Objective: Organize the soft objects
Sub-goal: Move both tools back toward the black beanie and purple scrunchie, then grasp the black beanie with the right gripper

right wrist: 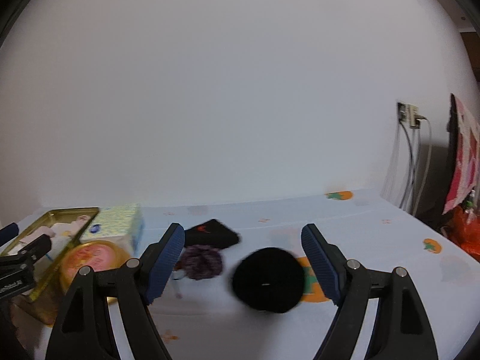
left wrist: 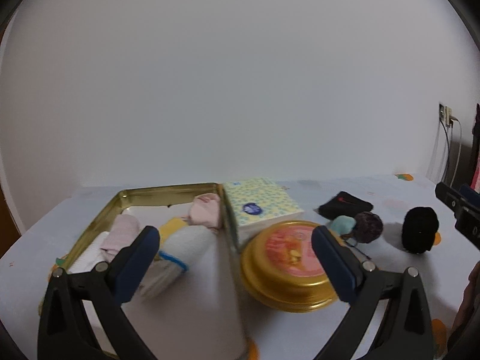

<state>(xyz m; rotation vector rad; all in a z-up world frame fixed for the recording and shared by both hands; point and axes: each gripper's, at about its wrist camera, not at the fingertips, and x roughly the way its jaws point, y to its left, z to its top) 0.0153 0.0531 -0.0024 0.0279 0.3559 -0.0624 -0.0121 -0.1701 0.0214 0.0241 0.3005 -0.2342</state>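
An open gold tin box [left wrist: 120,201] [right wrist: 54,213] holds rolled pink, white and yellow-edged socks [left wrist: 183,240]. My left gripper [left wrist: 235,255] stands open over the box's right wall and a round gold tin [left wrist: 288,270] [right wrist: 93,258], holding nothing. My right gripper [right wrist: 243,258] is open, with a black rolled sock [right wrist: 267,279] [left wrist: 418,232] lying on the table between its fingers, untouched. A purple scrunchie [right wrist: 201,261] [left wrist: 369,226], a light blue soft piece [left wrist: 342,223] and a flat black cloth [right wrist: 214,234] [left wrist: 345,207] lie behind.
A yellow-patterned tissue pack [left wrist: 258,204] [right wrist: 117,222] leans by the tin box. The table wears a pale cloth printed with orange fruit [right wrist: 432,244]. A wall socket with cables [right wrist: 409,117] and red bags [right wrist: 465,231] stand at the far right.
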